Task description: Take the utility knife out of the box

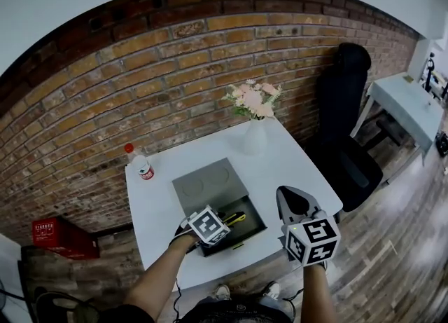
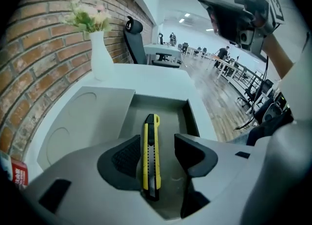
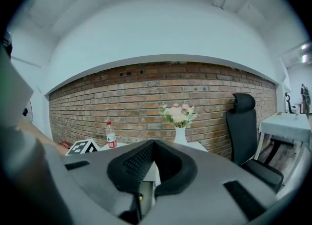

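Left gripper (image 2: 159,153) sits low in the open box (image 2: 193,117), jaws apart either side of the yellow knife (image 2: 150,140). The knife lies flat on the box floor. Right gripper (image 3: 153,147) hangs above the table (image 1: 297,160) edge, jaws closed together on nothing.

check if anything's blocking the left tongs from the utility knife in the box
Nothing visible does. The box is open and the utility knife lies bare between the open jaws of the left tongs.
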Tool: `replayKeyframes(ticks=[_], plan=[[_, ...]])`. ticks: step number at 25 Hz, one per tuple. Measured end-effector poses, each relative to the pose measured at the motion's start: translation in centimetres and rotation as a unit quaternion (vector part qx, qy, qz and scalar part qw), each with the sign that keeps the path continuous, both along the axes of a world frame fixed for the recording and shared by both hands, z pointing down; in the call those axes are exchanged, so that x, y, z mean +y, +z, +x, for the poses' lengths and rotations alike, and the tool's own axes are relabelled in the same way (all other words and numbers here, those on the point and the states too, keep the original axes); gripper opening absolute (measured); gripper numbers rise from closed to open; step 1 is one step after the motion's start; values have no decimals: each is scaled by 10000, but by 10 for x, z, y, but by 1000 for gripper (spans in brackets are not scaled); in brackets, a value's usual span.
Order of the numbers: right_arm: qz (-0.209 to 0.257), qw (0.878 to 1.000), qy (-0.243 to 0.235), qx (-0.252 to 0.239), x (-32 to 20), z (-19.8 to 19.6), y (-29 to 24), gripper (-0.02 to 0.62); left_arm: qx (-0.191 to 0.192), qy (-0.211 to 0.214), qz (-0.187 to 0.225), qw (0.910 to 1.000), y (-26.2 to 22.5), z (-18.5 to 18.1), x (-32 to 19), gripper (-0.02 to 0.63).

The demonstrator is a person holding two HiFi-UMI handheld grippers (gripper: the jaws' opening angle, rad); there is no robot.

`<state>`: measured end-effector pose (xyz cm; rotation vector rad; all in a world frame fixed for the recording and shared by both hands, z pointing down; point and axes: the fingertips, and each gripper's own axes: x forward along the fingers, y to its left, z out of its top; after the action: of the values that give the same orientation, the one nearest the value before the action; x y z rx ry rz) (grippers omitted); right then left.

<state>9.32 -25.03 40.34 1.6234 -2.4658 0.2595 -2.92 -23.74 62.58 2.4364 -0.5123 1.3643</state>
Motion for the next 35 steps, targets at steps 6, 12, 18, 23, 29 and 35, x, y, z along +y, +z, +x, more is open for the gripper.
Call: replayKeyframes(ticks=[6, 12, 18, 23, 29, 35], plan=[[-85, 9993, -351, -10, -22, 11, 5, 18, -467, -163, -31, 9988, 20, 1, -11, 239], [-161, 9977, -656, 16, -34, 10, 11, 18, -816, -205, -267, 9961, 36, 0, -10, 244], [-218, 9970, -743, 15, -39, 16, 17, 18, -1004, -174, -382, 9941, 43, 0, -8, 242], [-217, 9967, -779, 25, -39, 18, 16, 18, -988, -97, -228, 9948, 41, 4, -11, 216], [-213, 9970, -747, 2, -35, 20, 17, 18, -901, 32, -55, 9959, 40, 13, -8, 132], [-205, 9971, -738, -12, -27, 19, 16, 18, -1045, -179, -130, 9943, 39, 6, 1, 129]])
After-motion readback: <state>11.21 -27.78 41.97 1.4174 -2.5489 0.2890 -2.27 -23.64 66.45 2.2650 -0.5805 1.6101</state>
